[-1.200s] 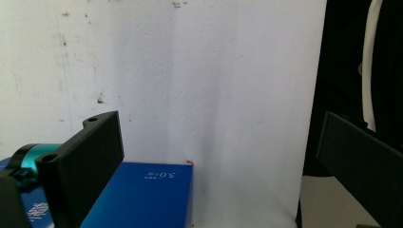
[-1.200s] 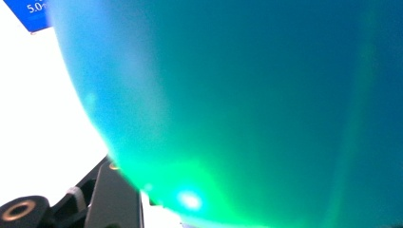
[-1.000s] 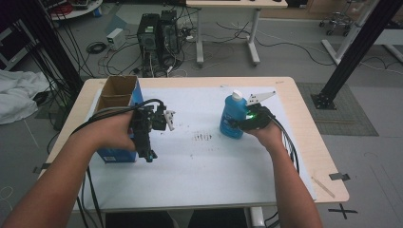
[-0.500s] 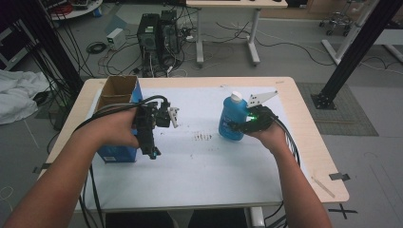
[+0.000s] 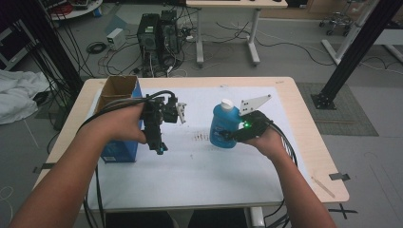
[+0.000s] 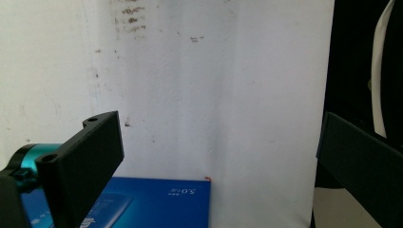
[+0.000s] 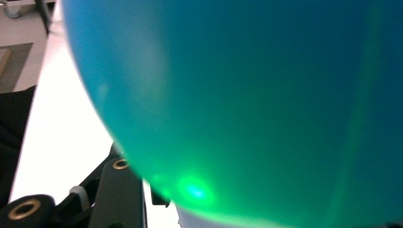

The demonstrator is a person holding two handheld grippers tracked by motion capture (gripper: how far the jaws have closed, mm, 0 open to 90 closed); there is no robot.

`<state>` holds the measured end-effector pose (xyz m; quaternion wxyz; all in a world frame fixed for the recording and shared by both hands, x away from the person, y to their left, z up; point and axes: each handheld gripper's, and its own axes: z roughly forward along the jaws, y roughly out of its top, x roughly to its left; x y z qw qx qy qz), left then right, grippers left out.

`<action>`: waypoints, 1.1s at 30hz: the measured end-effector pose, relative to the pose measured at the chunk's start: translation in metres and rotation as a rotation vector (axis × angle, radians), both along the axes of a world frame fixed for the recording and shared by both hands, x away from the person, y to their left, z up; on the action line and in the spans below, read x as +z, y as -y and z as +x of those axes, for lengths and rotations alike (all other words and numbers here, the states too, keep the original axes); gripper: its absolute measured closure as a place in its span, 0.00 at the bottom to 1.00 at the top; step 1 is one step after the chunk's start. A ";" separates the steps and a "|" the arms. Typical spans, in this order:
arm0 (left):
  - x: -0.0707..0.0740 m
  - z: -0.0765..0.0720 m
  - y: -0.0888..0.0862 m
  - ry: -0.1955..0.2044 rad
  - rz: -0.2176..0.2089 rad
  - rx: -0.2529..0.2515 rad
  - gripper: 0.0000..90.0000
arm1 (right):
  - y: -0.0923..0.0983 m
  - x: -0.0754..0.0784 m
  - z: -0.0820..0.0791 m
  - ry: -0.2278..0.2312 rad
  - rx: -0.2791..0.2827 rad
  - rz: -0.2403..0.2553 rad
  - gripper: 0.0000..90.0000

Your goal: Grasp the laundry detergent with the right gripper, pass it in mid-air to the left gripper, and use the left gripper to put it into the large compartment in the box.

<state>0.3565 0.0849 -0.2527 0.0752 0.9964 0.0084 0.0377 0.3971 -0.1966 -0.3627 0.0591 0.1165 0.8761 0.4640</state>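
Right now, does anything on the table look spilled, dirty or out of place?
Yes: dark brownish specks stain the white table cover just left of the blue bottle. They look like dried marks, not a fresh spill. The bottle stands upright with its white cap on.

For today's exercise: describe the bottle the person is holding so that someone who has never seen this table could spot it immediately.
Start at the white sheet covering the wooden table. Right of its middle stands the blue bottle, clamped from the side by the right hand-held gripper. Its rounded translucent blue body and white cap set it apart from the square-edged, open-topped blue box at the left.
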 end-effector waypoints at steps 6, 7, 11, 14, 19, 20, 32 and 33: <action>0.005 0.004 0.012 0.012 -0.012 -0.025 0.02 | -0.009 0.000 -0.007 -0.005 0.040 -0.009 0.52; 0.005 0.004 0.014 0.015 -0.017 -0.031 0.02 | -0.011 -0.001 -0.008 0.000 0.049 -0.009 0.52; 0.007 0.006 0.018 0.017 -0.018 -0.034 0.02 | -0.015 -0.001 -0.010 -0.004 0.068 -0.011 0.52; 0.010 0.011 0.027 0.013 -0.011 -0.032 0.02 | -0.022 -0.003 -0.012 -0.005 0.091 -0.021 0.52; 0.012 0.014 0.033 0.015 -0.014 -0.031 0.02 | -0.029 -0.003 -0.015 -0.006 0.115 -0.022 0.52; 0.013 0.014 0.034 0.011 -0.013 -0.034 0.02 | -0.030 -0.003 -0.016 -0.006 0.122 -0.022 0.52; 0.016 0.013 0.052 0.001 -0.012 -0.060 0.02 | -0.048 -0.002 -0.023 -0.003 0.178 -0.034 0.52; 0.016 0.013 0.054 -0.008 -0.015 -0.063 0.02 | -0.049 -0.002 -0.023 -0.005 0.180 -0.033 0.52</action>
